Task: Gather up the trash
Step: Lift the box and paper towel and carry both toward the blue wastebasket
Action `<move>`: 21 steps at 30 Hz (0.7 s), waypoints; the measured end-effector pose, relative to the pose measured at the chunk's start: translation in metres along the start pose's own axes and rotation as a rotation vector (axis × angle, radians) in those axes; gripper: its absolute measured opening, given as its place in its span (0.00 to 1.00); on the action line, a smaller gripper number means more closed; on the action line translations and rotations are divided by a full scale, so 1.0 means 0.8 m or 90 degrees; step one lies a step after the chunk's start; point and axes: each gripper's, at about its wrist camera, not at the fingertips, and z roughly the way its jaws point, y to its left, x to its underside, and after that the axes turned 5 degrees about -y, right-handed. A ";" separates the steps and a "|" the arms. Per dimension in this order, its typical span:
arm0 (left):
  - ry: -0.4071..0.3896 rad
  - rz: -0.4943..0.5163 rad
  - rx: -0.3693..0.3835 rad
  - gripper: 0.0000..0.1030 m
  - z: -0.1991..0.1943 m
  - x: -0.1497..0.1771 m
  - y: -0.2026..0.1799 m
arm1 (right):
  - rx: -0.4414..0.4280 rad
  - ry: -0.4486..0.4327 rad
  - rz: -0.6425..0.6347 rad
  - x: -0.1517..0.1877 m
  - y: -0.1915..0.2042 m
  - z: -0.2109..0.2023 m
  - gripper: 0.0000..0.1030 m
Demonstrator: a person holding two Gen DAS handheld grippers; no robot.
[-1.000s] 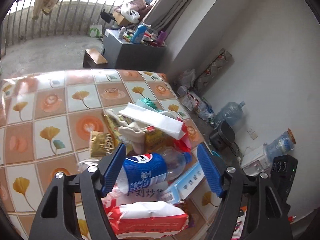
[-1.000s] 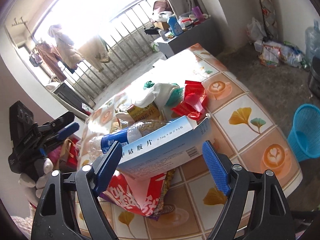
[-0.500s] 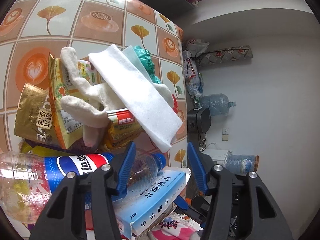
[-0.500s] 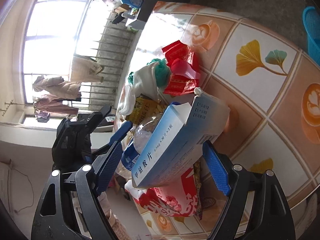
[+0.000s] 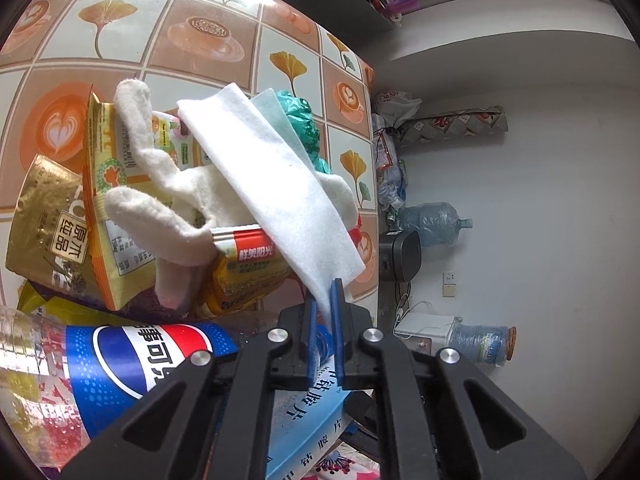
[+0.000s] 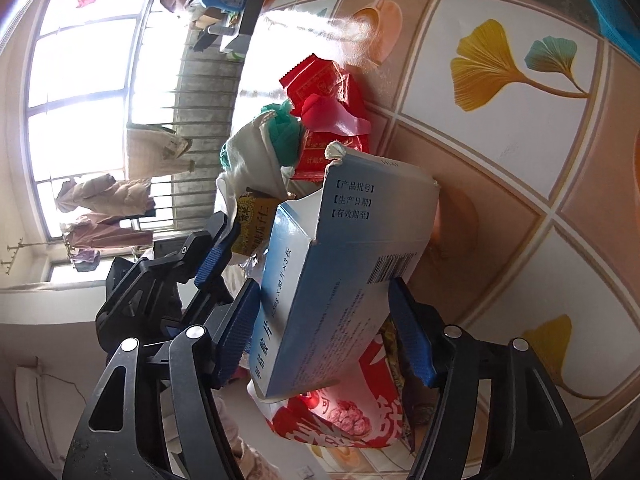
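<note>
A heap of trash lies on the tiled table [image 5: 208, 36]. My left gripper [image 5: 323, 308] is shut on the near corner of a white cloth strip [image 5: 276, 176] that drapes over the heap. Under it lie a white glove [image 5: 160, 208], snack wrappers [image 5: 116, 168], a gold packet [image 5: 44, 216] and a Pepsi bottle [image 5: 132, 364]. My right gripper [image 6: 328, 320] is shut on a blue and white medicine box [image 6: 340, 280], its pads [image 6: 408, 336] pressing both sides. The left gripper [image 6: 208, 248] shows behind the box in the right wrist view.
Red wrappers [image 6: 328, 96] and a green bag [image 6: 286, 128] lie beyond the box; a red snack bag [image 6: 340, 416] lies under it. A blue bin [image 6: 612, 12] stands off the table edge. Water jugs [image 5: 432, 220] and a black cooker [image 5: 400, 256] stand on the floor.
My left gripper has moved forward over the bottle and shut on the cloth strip's corner. My right gripper has closed in on the medicine box and tilted it up.
</note>
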 end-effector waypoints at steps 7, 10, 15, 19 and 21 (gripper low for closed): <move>-0.024 0.058 0.009 0.01 -0.030 0.015 -0.023 | -0.060 -0.021 0.023 0.002 -0.011 -0.032 0.20; -0.039 0.095 0.016 0.01 -0.051 0.026 -0.039 | -0.083 -0.031 0.028 0.004 -0.016 -0.047 0.07; -0.071 0.155 0.023 0.01 -0.084 0.043 -0.063 | -0.113 -0.029 0.033 0.009 -0.026 -0.062 0.05; -0.114 0.213 -0.002 0.01 -0.105 0.059 -0.070 | -0.097 -0.035 0.012 0.010 -0.013 -0.065 0.52; -0.126 0.227 -0.018 0.01 -0.106 0.063 -0.063 | -0.084 -0.035 -0.007 0.009 0.001 -0.059 0.59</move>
